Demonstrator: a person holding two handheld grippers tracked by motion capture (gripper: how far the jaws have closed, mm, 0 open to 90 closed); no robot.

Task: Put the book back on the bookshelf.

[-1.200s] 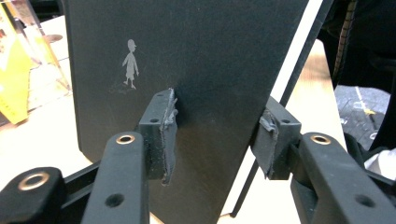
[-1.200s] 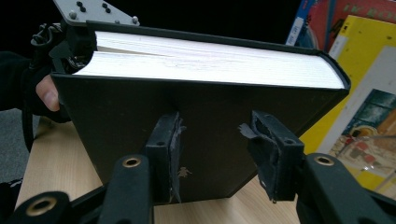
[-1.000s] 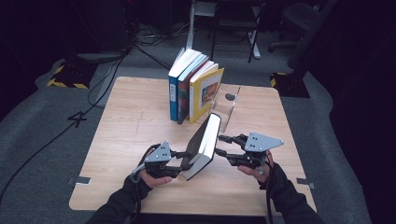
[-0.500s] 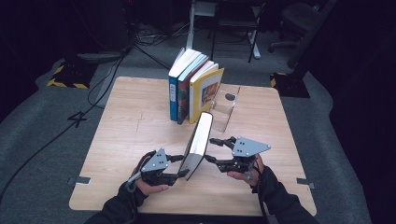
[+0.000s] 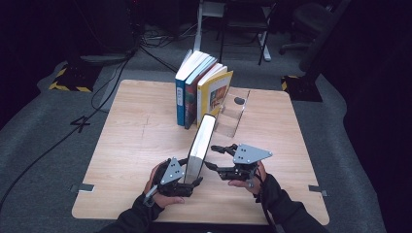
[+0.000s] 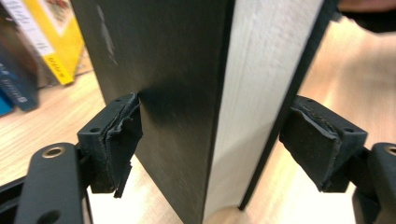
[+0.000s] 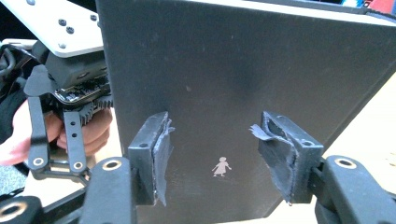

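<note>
A thick black hardcover book (image 5: 201, 141) stands on its edge on the wooden table (image 5: 131, 126), its top leaning away and to the right. My left gripper (image 5: 194, 182) straddles the book's near lower corner. Its jaws have just been opening, and in the left gripper view the pads (image 6: 116, 137) sit beside both covers of the book (image 6: 187, 93) with slack on the right side. My right gripper (image 5: 211, 156) is open on the book's right side, facing the flat cover (image 7: 233, 70) with nothing between its pads (image 7: 159, 154).
A row of upright books, blue (image 5: 182, 92) to yellow (image 5: 214, 94), leans at the table's far middle. A clear plastic bookend (image 5: 235, 114) stands beside them. Cables and chair legs lie on the dark floor beyond.
Both hands and the black book have shifted left and toward the near edge, the book now resting on the table. The left jaws have spread wider around it.
</note>
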